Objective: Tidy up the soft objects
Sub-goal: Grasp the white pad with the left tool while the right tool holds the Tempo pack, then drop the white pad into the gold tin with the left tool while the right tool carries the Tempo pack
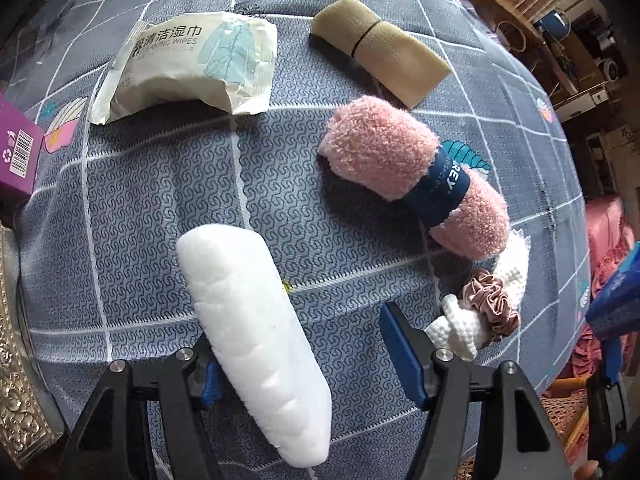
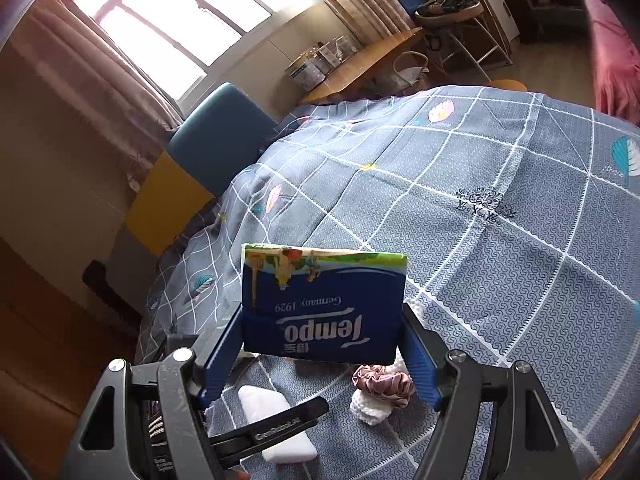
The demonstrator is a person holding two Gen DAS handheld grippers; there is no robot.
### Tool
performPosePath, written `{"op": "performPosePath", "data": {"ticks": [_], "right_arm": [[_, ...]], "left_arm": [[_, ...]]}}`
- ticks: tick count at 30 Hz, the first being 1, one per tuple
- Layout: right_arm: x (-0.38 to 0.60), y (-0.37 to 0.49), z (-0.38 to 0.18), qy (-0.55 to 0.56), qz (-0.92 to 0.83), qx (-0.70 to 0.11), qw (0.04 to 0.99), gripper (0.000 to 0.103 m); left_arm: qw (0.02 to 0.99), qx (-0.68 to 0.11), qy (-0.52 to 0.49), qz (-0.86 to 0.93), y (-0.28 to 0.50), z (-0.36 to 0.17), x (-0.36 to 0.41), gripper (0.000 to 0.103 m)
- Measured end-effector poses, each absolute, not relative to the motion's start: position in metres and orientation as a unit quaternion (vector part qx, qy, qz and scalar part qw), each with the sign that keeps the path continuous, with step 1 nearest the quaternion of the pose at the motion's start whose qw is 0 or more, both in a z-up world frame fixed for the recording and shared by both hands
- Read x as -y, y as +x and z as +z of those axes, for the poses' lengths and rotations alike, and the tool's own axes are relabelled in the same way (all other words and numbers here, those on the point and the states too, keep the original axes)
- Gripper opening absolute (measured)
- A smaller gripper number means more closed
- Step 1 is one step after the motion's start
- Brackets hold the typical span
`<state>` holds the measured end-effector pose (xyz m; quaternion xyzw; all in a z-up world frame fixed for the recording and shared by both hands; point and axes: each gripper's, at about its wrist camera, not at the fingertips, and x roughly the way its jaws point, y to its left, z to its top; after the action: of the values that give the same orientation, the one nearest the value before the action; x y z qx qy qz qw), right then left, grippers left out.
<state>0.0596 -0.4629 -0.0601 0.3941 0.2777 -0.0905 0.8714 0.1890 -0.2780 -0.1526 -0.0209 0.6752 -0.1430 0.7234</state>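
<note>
In the left wrist view my left gripper (image 1: pixel 304 344) is open over the bed. A white padded pack (image 1: pixel 252 332) lies between its fingers, against the left finger and apart from the right one. Beyond lie a cleaning wipes pack (image 1: pixel 188 68), a tan rolled cloth (image 1: pixel 380 48), a pink rolled towel with a navy band (image 1: pixel 412 176), and a pink scrunchie (image 1: pixel 492 300) on a white knitted cloth (image 1: pixel 460 328). My right gripper (image 2: pixel 322 336) is shut on a blue Tempo tissue pack (image 2: pixel 324 304), held above the bed. The scrunchie (image 2: pixel 382 386) shows below it.
The bed has a grey-blue checked cover (image 1: pixel 152 200). A purple box (image 1: pixel 18 156) and an ornate gold frame edge (image 1: pixel 16 360) are at the left. A blue and yellow headboard (image 2: pixel 192 168), a window and a wooden desk (image 2: pixel 360 64) lie beyond the bed.
</note>
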Motion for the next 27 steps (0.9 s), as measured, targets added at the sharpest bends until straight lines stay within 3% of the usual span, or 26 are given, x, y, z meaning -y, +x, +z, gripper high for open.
{"op": "performPosePath", "data": {"ticks": [4,7,8,11,20,27], "right_arm": [[0.462,0.061,-0.060,0.391,-0.091,-0.281,0.872,0.075],[0.460,0.063,-0.060,0.384,-0.093,-0.284,0.874,0.075],[0.459,0.064,-0.060,0.381,-0.094,-0.285,0.874,0.075],[0.458,0.064,-0.059,0.375,-0.097,-0.287,0.876,0.075],[0.444,0.072,-0.056,0.321,-0.109,-0.311,0.888,0.074],[0.419,0.084,-0.055,0.245,-0.100,-0.345,0.901,0.074]], "left_arm": [[0.722,-0.671,-0.024,-0.169,0.186,-0.151,0.260,0.061],[0.723,-0.666,-0.009,-0.182,0.179,-0.149,0.253,0.045],[0.721,-0.667,-0.012,-0.190,0.176,-0.148,0.251,0.034],[0.719,-0.662,-0.020,-0.212,0.164,-0.143,0.246,0.023],[0.774,-0.591,0.032,-0.227,0.141,-0.103,0.223,0.021],[0.825,-0.532,0.025,-0.190,0.195,-0.042,0.179,0.021]]}}
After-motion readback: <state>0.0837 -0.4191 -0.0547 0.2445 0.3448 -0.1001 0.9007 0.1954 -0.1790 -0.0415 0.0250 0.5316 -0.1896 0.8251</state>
